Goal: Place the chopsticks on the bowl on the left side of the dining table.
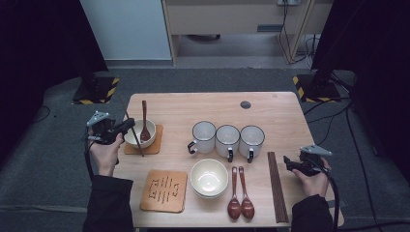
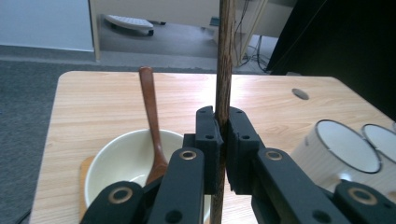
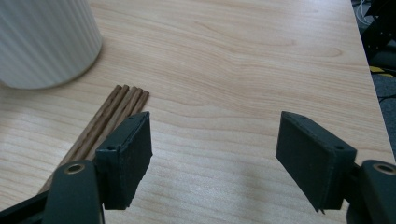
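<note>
My left gripper [image 1: 126, 127] [image 2: 222, 125] is shut on a dark wooden chopstick [image 1: 136, 140] [image 2: 225, 56], which stands nearly upright between the jaws in the left gripper view. It hovers at the left edge of a cream bowl [image 1: 140, 134] [image 2: 121, 161] that holds a brown wooden spoon [image 1: 144, 122] [image 2: 152, 112] and sits on a square coaster. My right gripper [image 1: 289, 162] [image 3: 215, 135] is open, low over bare tabletop just right of a bundle of dark chopsticks [image 1: 276, 186] [image 3: 112, 114]. Nothing lies between its jaws.
Three white mugs [image 1: 227, 140] stand in a row mid-table; one [image 3: 44, 42] looms in the right gripper view. Stacked cream bowls [image 1: 209, 177], two wooden spoons [image 1: 240, 193] and a patterned coaster [image 1: 164, 190] lie along the front. The table's right edge [image 1: 309, 130] is close to my right hand.
</note>
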A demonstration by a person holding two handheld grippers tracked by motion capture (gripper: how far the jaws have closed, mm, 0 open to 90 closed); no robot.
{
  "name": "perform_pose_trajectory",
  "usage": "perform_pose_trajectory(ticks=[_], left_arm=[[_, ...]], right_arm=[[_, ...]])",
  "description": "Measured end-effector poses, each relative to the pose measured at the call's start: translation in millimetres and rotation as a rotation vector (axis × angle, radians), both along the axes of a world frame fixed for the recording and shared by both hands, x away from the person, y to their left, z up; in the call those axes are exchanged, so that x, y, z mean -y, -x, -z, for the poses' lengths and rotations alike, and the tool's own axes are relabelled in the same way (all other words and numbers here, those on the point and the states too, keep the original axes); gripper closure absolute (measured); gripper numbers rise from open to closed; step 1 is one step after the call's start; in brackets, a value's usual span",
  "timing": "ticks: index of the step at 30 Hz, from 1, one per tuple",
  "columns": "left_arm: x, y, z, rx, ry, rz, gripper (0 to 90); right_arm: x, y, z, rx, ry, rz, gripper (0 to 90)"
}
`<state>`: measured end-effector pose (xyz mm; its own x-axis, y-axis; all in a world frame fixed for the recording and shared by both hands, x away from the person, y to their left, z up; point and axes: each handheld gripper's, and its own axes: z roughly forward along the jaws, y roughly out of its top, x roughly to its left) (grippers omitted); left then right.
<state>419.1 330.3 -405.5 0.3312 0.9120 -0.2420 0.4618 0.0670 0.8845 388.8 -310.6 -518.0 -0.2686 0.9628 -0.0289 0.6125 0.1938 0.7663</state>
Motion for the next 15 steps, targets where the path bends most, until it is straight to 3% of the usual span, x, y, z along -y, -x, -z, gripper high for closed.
perform_pose_trajectory(ticks=[4, 12, 15], left_arm=[[-3.0, -9.1, 5.9, -0.022, -0.021, -0.007, 84.0], [-5.1, -20.9, 11.4, -0.038, -0.067, -0.014, 84.0], [-6.4, -22.8, 12.6, -0.043, -0.065, -0.015, 84.0]], right_arm=[[-0.3, -0.9, 2.6, -0.025, 0.008, -0.003, 26.7], [0.6, -1.7, 3.3, -0.023, 0.016, -0.003, 27.4], [0.6, -2.1, 3.6, -0.023, 0.016, -0.004, 27.5]])
